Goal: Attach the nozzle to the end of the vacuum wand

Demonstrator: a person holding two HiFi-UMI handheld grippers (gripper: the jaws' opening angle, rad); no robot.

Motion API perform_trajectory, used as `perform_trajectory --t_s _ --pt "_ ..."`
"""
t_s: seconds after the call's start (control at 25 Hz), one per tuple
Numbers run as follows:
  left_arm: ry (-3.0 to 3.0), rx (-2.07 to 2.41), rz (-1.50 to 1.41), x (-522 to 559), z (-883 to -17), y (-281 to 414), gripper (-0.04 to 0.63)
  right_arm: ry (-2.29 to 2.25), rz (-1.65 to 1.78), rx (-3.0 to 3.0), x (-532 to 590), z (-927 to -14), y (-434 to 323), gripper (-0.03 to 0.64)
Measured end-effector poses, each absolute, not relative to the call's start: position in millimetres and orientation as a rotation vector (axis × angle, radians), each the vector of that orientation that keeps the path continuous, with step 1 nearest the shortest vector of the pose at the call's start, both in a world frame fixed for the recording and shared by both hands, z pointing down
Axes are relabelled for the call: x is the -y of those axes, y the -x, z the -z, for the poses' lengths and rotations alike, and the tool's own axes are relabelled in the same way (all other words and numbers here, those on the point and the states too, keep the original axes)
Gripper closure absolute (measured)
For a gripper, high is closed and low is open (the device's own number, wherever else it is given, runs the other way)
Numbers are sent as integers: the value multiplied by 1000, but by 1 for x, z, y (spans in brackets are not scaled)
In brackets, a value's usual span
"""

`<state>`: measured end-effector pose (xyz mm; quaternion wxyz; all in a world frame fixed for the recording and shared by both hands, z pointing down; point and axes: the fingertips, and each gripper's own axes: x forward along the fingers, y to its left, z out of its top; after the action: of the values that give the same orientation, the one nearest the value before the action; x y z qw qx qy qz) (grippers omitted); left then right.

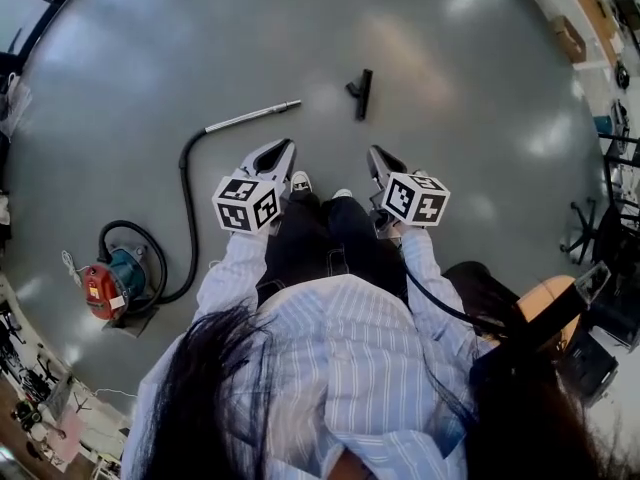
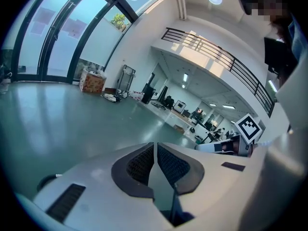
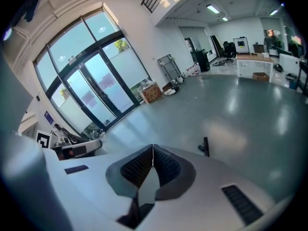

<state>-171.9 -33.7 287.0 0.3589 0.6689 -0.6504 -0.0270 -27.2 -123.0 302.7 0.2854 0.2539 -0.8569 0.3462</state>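
Nothing is joined yet: the nozzle (image 1: 360,93), upper centre, lies apart from the wand (image 1: 252,118), both grippers (image 1: 283,158) (image 1: 378,160) closed and empty.

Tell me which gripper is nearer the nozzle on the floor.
Right. The right gripper points almost straight at the nozzle, a little short of it. The left gripper is off to its left, closer to the wand.
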Motion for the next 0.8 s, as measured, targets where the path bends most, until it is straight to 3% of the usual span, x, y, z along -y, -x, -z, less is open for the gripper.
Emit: perform_trajectory --t_s 0.36,0.8 --pt "-1636 1647 -47 85 -335 180 587 -654 -925 2235 205 -353 30 609" --pt "-1583 1564 -302 101 -444 199 586 -677 -914 2182 265 -480 25 609"
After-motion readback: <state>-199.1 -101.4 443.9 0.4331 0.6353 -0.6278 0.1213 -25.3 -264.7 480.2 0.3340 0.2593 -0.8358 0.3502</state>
